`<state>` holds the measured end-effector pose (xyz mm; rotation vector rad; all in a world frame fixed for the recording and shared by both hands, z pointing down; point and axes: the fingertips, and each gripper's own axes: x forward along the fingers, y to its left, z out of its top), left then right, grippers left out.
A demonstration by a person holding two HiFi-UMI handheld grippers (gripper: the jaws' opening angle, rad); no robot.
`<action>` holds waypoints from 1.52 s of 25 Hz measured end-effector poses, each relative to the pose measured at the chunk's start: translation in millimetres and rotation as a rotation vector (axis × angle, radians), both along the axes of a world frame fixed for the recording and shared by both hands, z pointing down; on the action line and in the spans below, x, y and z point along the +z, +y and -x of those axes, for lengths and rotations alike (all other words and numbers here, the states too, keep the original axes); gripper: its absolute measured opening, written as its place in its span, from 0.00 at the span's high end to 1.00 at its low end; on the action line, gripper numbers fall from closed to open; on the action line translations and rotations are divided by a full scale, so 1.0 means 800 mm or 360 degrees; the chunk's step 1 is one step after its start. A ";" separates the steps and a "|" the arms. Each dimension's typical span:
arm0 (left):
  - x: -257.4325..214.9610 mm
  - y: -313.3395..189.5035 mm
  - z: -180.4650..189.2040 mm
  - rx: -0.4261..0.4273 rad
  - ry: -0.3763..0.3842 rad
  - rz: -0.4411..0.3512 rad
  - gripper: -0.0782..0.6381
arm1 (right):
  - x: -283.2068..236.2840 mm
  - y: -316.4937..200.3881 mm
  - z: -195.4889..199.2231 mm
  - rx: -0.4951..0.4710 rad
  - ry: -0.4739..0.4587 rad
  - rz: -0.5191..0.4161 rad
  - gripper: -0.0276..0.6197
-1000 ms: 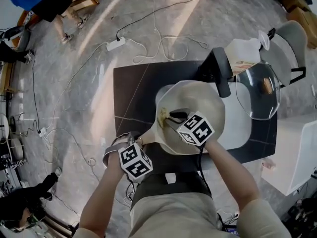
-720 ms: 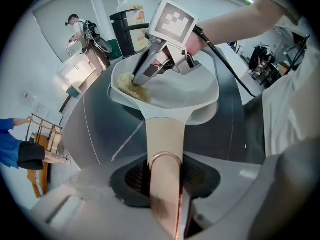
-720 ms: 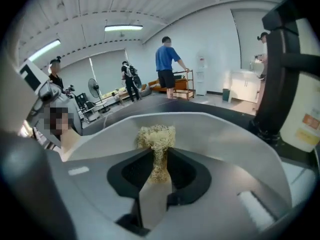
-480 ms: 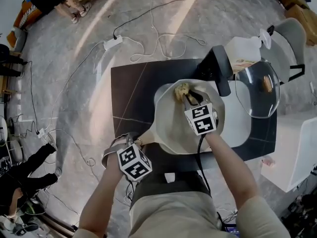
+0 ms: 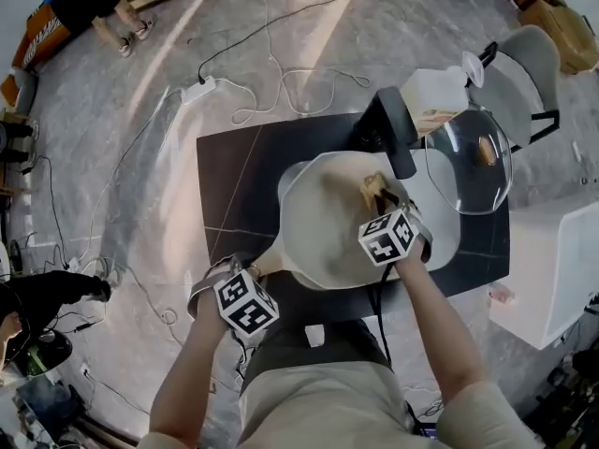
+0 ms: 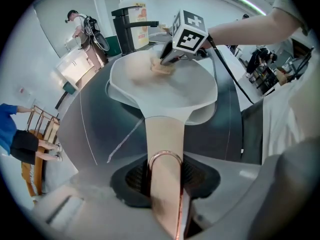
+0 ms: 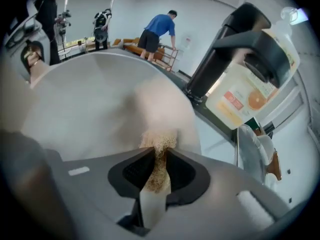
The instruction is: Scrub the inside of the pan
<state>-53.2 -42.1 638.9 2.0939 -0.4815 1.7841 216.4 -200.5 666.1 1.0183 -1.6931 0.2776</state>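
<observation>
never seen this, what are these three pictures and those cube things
A person works with a hand-held gripper in each hand; the patterned cubes are part of them. The top-down picture comes from a head camera, the other two from a camera on each one. The left hand-held gripper is clamped on the handle of a pale pan on a dark table. The right hand-held gripper pinches a scrub pad inside the pan. A glass lid and soap bottle sit beside it.

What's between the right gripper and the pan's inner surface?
A tan scrub sponge, pinched in the right gripper's jaws, with its tip against the pan's inside. The right gripper view shows this.
</observation>
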 end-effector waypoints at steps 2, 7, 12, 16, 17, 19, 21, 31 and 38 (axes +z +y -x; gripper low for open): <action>0.000 0.000 0.000 -0.0005 0.0011 -0.0012 0.70 | 0.006 0.025 -0.006 -0.0079 0.0048 0.0160 0.84; 0.001 -0.001 -0.002 -0.0011 0.0022 0.0001 0.70 | 0.018 0.108 0.012 -0.0340 0.0064 0.0687 0.86; 0.001 0.000 -0.002 -0.0013 0.0023 0.0002 0.70 | 0.012 0.171 0.067 -0.0500 -0.0124 0.1001 0.87; 0.002 -0.001 -0.004 -0.0011 0.0028 0.0009 0.70 | 0.000 0.185 0.139 -0.0508 -0.0533 0.1039 0.88; 0.001 0.000 -0.005 -0.0009 0.0030 0.0010 0.70 | -0.005 0.182 0.154 -0.0486 -0.0626 0.1033 0.88; 0.001 -0.001 -0.003 -0.0006 0.0026 0.0006 0.70 | -0.015 0.168 0.183 -0.0431 -0.0799 0.1005 0.88; 0.001 -0.001 -0.001 -0.0005 0.0018 0.0000 0.70 | -0.019 0.146 0.205 -0.0396 -0.0883 0.0914 0.89; 0.000 -0.002 -0.003 -0.0002 0.0018 -0.0018 0.70 | -0.013 0.022 0.201 -0.0305 -0.0701 0.0286 0.89; 0.000 -0.002 -0.001 0.0000 0.0019 -0.0034 0.70 | 0.007 -0.017 0.128 -0.0366 -0.0123 -0.0005 0.89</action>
